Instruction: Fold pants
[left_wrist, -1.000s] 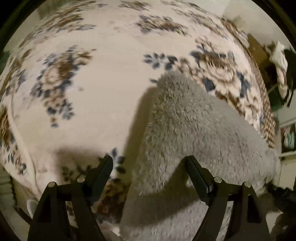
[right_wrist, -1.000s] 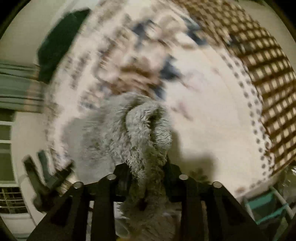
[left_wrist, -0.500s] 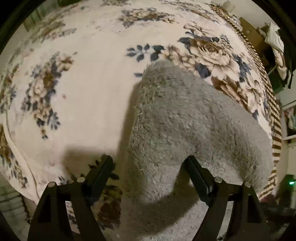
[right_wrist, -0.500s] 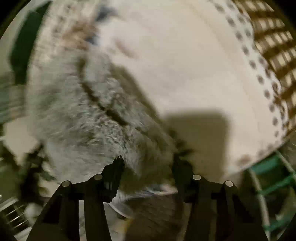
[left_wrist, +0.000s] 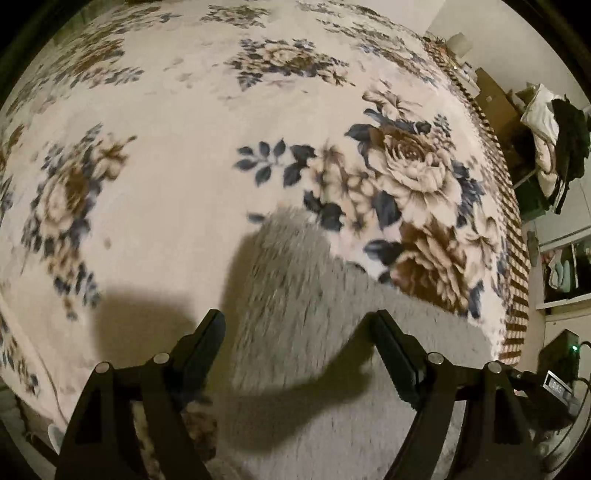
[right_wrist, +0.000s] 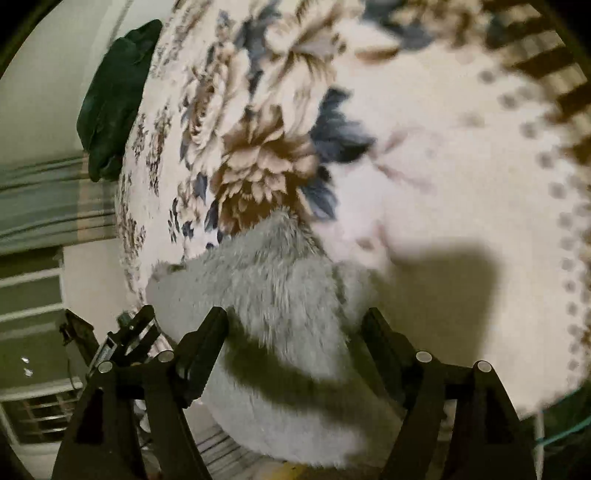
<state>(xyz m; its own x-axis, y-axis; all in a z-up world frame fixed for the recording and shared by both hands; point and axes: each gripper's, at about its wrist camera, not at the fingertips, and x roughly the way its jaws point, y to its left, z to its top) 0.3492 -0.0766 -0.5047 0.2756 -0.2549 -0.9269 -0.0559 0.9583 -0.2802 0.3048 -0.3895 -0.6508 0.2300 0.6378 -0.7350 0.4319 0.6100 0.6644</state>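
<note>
The fluffy grey pants (left_wrist: 314, 295) lie on a floral blanket (left_wrist: 184, 155) that covers the bed. In the left wrist view my left gripper (left_wrist: 297, 328) is open, its jaws wide apart above the grey fabric. In the right wrist view the pants (right_wrist: 280, 295) lie in a folded heap at the blanket's near edge. My right gripper (right_wrist: 295, 325) is open above the heap and holds nothing. The left gripper also shows in the right wrist view (right_wrist: 125, 339) at the lower left.
The blanket (right_wrist: 443, 166) has a brown checked border along its right edge. A dark green cloth (right_wrist: 114, 96) lies at the bed's far corner. Clothes (left_wrist: 554, 125) hang at the right of the room, above shelves and a small device with a green light.
My right gripper has opened and let go of the grey fabric it held a second ago. Both grippers have pulled back, so the pants sit lower in both views.
</note>
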